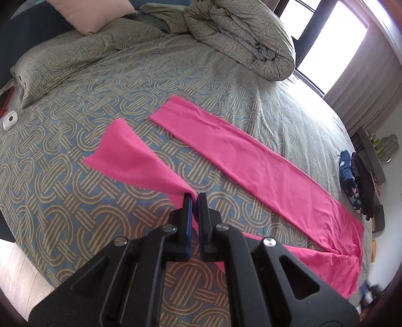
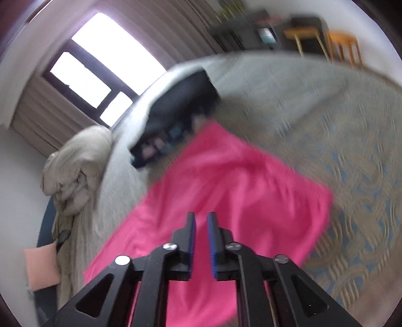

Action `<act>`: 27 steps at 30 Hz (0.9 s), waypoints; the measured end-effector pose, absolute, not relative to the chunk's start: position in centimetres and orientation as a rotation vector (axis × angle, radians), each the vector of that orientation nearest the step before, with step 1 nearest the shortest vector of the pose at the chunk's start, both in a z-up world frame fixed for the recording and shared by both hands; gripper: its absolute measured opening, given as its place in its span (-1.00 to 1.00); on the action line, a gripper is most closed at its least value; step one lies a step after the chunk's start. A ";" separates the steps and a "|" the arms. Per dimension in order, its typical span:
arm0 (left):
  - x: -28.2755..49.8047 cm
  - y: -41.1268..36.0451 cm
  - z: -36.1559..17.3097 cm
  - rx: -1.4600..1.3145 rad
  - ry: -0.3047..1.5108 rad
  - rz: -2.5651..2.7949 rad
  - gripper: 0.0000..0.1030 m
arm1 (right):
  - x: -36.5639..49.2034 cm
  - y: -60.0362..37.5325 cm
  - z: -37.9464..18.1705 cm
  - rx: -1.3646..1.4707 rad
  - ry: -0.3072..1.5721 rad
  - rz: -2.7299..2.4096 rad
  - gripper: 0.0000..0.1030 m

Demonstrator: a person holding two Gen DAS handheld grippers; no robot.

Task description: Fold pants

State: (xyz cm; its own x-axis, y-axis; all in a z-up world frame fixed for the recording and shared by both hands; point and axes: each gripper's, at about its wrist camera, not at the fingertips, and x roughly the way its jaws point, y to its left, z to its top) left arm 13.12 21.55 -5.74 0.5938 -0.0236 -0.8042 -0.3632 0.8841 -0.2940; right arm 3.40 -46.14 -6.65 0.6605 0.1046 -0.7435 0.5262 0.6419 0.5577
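Bright pink pants (image 1: 263, 161) lie on the patterned bedspread (image 1: 88, 105). One leg lies flat and straight across the bed. My left gripper (image 1: 195, 198) is shut on the edge of the other leg (image 1: 130, 156) and holds it lifted off the bed, its cuff end hanging forward. In the blurred right wrist view the waist part of the pants (image 2: 226, 191) lies just ahead of my right gripper (image 2: 201, 218), which hovers above it slightly open with nothing between the pads.
A rolled duvet (image 1: 246, 35) and a pink pillow (image 1: 90, 15) lie at the head of the bed. A small white device (image 1: 10, 120) sits at the left edge. Dark clothes (image 1: 356, 186) are piled by the right edge, also in the right wrist view (image 2: 176, 115).
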 end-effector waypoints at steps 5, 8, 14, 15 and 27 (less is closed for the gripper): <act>12.8 22.3 -6.5 -0.470 0.954 0.220 -0.91 | -0.4 -48.1 -12.3 0.987 0.935 -0.363 -0.26; 12.7 22.4 -6.9 -0.483 0.961 0.227 -0.91 | 0.1 -49.4 -14.3 1.074 0.871 -0.319 0.16; 12.3 22.4 -6.6 -0.495 0.945 0.235 -0.90 | 4.1 -48.5 -11.7 0.895 0.829 -0.343 -0.96; 12.3 22.4 -6.3 -0.493 0.941 0.234 -0.90 | 4.4 -48.1 -10.8 0.872 0.803 -0.345 -0.96; 17.4 22.6 -1.1 -0.430 0.837 0.260 -0.91 | 11.5 -46.4 -2.0 0.781 0.628 -0.256 -0.96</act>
State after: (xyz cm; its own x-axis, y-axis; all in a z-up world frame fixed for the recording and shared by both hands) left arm 17.36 22.58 -1.11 0.6452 0.0540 -0.7621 -0.3864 0.8836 -0.2645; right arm 11.51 -46.37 -2.03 0.7897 0.0110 -0.6134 0.4370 0.6915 0.5751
